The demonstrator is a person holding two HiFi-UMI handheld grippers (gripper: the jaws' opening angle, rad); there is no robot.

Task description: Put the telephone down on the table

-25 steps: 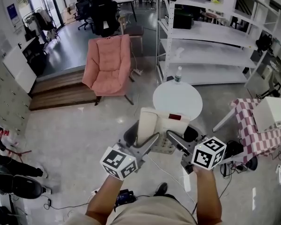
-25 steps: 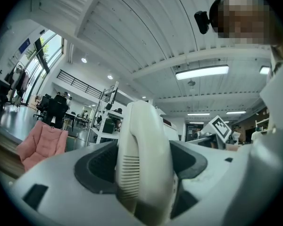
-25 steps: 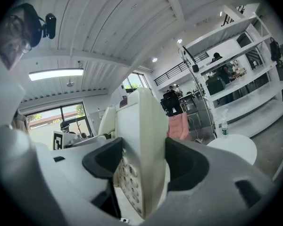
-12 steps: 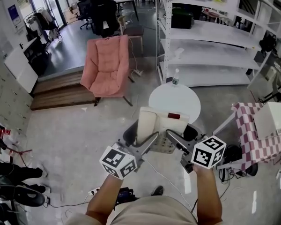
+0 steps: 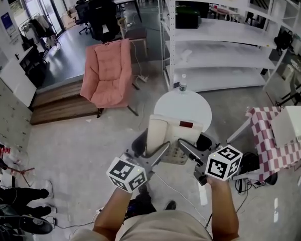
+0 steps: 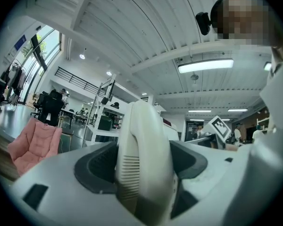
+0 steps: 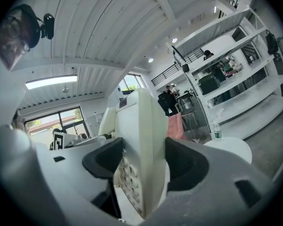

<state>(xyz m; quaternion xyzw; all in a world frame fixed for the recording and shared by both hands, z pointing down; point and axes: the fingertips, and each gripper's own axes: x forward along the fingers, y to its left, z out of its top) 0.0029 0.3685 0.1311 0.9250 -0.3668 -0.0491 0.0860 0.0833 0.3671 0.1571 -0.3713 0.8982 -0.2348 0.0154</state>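
I hold a cream desk telephone (image 5: 174, 138) in the air between both grippers, above the floor and short of the round white table (image 5: 183, 109). My left gripper (image 5: 163, 149) is shut on its handset side (image 6: 141, 164). My right gripper (image 5: 183, 147) is shut on the keypad side of the telephone (image 7: 139, 164). The phone has a small red display. The table's near rim is hidden behind the telephone, and a water bottle (image 5: 182, 83) stands at its far edge.
A pink armchair (image 5: 106, 74) stands left of the table, white shelving (image 5: 215, 39) behind it. A checked cloth table with a white box (image 5: 286, 129) is at right. Cables lie on the concrete floor by the person's feet. The low wooden platform (image 5: 60, 102) lies at the left.
The view has moved forward: the round table and armchair have slid slightly left and closer. Both grippers keep the same hold on the telephone.
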